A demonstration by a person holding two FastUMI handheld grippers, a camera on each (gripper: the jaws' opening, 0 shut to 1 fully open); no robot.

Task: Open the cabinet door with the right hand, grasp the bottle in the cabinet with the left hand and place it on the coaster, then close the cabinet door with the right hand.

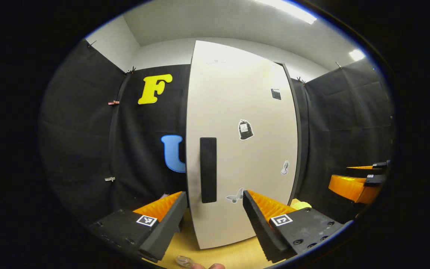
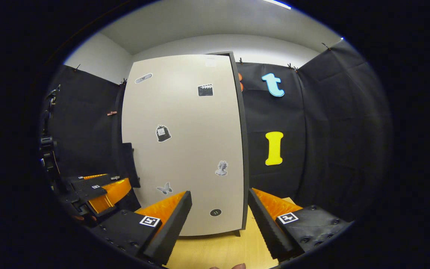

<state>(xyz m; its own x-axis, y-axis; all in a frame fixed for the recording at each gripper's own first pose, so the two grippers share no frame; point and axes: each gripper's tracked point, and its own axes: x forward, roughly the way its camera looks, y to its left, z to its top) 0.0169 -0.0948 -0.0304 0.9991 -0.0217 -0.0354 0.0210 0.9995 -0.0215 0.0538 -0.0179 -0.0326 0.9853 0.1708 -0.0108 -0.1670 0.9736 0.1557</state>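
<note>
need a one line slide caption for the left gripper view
Open left gripper faces the closed cabinet door and its dark handle, with the right gripper off to the side.

Matt, smooth cabinet door (image 1: 237, 149) on pale wood-grain table (image 2: 215, 250).

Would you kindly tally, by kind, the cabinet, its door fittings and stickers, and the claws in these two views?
Cabinet: 1
Door handle: 1
Stickers on the door, counted in the right gripper view: 6
Claws, left claw and right claw, both open: 2
Total: 10
</note>
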